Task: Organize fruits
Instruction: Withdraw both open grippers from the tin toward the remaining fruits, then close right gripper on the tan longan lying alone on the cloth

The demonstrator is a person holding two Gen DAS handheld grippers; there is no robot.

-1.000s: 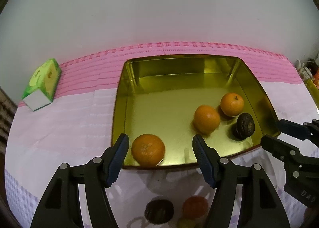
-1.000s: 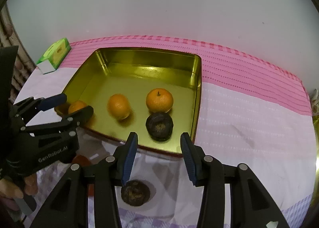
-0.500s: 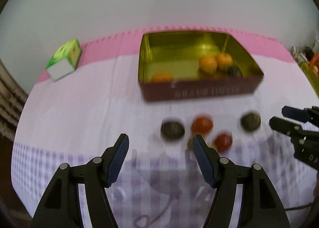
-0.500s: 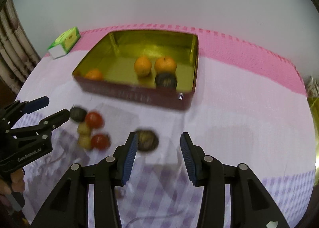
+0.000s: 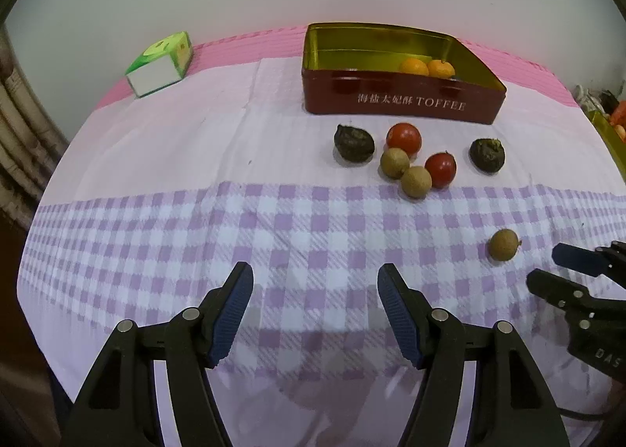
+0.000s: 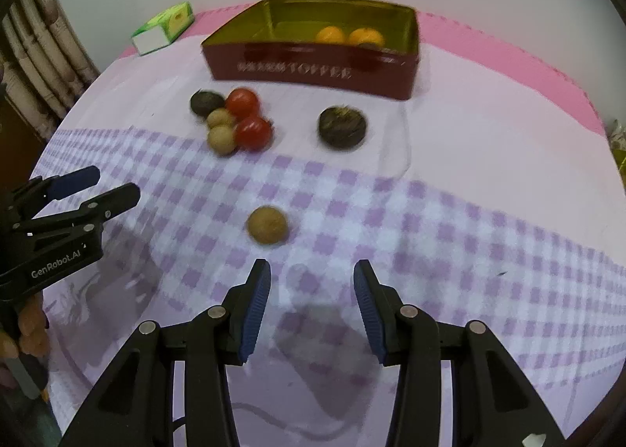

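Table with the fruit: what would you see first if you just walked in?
Probably the red tin at the back, marked TOFFEE, with oranges inside. Then the cluster of fruit in front of it, where two tomatoes stand out. One brown fruit sits alone on the checked cloth.

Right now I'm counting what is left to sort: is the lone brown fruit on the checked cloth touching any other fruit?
No, the lone brown fruit lies by itself on the purple checks, well apart from the cluster near the toffee tin.

Home table, checked tablecloth [image 5: 274, 220], toffee tin [image 5: 403, 102], curtain [image 6: 47, 55]
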